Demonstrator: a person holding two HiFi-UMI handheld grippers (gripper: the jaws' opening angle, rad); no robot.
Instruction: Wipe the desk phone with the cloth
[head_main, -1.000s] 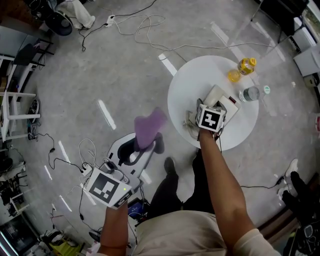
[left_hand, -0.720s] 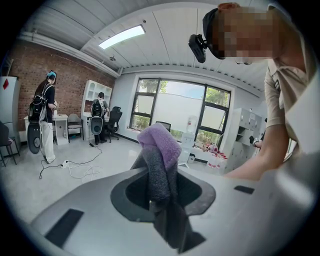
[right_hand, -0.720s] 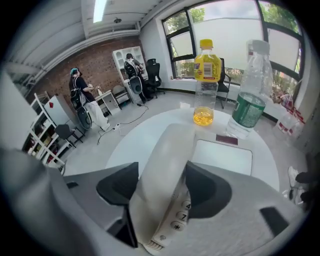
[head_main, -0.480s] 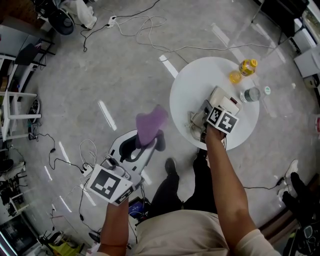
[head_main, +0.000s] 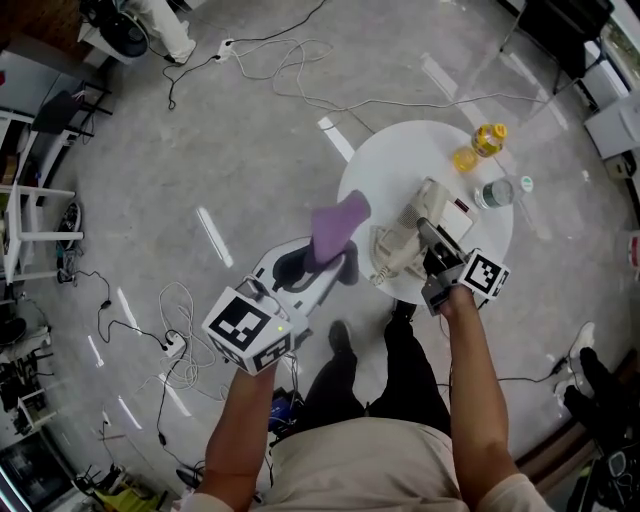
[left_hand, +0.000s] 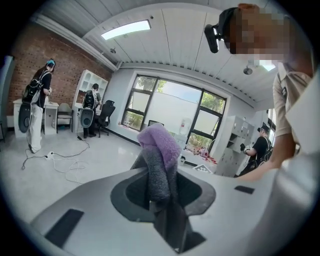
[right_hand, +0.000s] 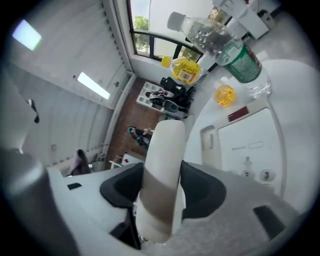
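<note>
left gripper (head_main: 330, 264): brought cloth (head_main: 338, 222) to table (head_main: 385, 168) edge | right gripper (head_main: 428, 242): jaws closing on handset (head_main: 396, 243)

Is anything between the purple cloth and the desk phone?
Nothing foreign. The cloth, held by the left claw, faces only the phone's own handset, between the closing jaws of the right claw, before the phone base.

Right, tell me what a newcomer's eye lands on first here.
The purple cloth pinched in the left gripper, raised over the floor just left of the round white table. On that table, the right gripper is closing its jaws on the cream handset, beside the desk phone. A yellow bottle stands at the far edge.
</note>
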